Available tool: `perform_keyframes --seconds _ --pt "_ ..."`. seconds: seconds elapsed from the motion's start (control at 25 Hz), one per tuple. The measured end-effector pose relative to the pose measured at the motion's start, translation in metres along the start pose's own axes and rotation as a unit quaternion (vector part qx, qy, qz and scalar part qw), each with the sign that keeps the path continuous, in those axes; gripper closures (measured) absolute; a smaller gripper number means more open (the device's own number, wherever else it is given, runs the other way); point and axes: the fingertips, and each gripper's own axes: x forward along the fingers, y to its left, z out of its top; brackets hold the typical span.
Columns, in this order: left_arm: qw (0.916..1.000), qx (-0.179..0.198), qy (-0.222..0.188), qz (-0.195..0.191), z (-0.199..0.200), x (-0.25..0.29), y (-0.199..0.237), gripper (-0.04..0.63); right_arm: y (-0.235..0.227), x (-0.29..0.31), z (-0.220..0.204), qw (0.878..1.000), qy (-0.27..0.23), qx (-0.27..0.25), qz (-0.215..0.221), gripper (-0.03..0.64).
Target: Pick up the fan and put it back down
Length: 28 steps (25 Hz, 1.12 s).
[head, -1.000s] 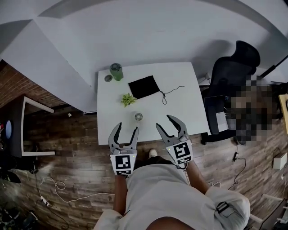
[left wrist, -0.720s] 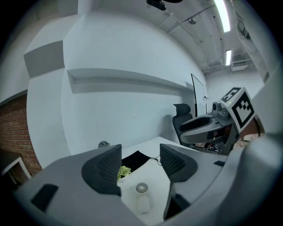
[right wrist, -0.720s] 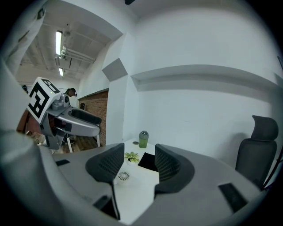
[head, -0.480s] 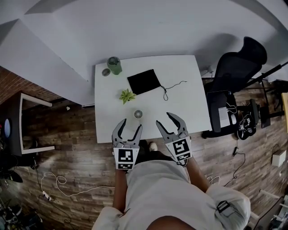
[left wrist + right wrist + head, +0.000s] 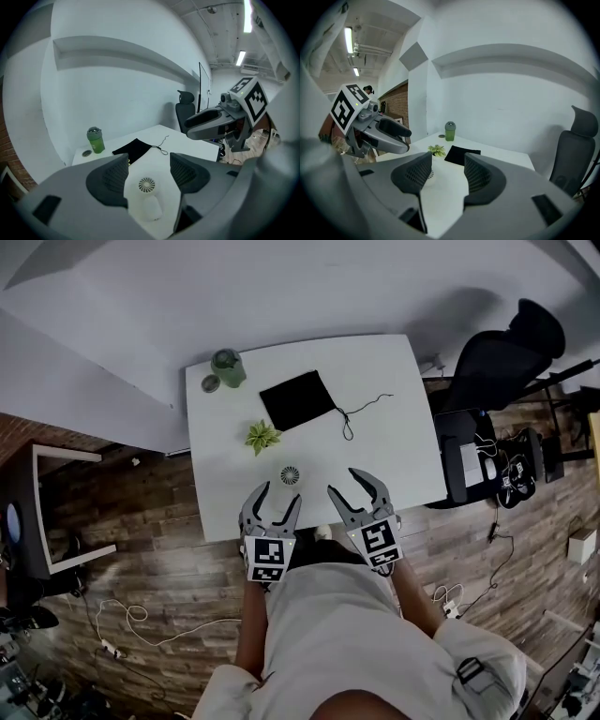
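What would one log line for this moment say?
fan: on table, untouched | left gripper: jaws just opening, facing fan | right gripper: open, empty

In the right gripper view the fan (image 5: 431,175) is nearly all hidden behind a jaw, with only a sliver of its grille showing; the chair (image 5: 576,150) there is cut by the lens rim. In the left gripper view the plant (image 5: 128,162) is all but hidden behind a jaw, and the fan's body is blurred; in the head view the round thing (image 5: 211,382) by the bottle (image 5: 225,367) is too small to tell, and the person (image 5: 328,643) is cut off by the bottom edge.
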Motion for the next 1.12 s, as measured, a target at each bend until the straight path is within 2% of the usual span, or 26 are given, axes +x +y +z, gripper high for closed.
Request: perform_keyframes --seconds 0.52,1.12 --pt "0.9949 -0.025 0.085 -0.049 -0.062 0.055 0.005 0.307 0.004 0.034 -0.053 0.997 0.074 0.024 0.003 0.402" --pt "0.9823 -0.020 0.164 -0.088 -0.112 0.094 0.004 0.262 0.011 0.054 -0.090 0.991 0.129 0.035 0.006 0.400"
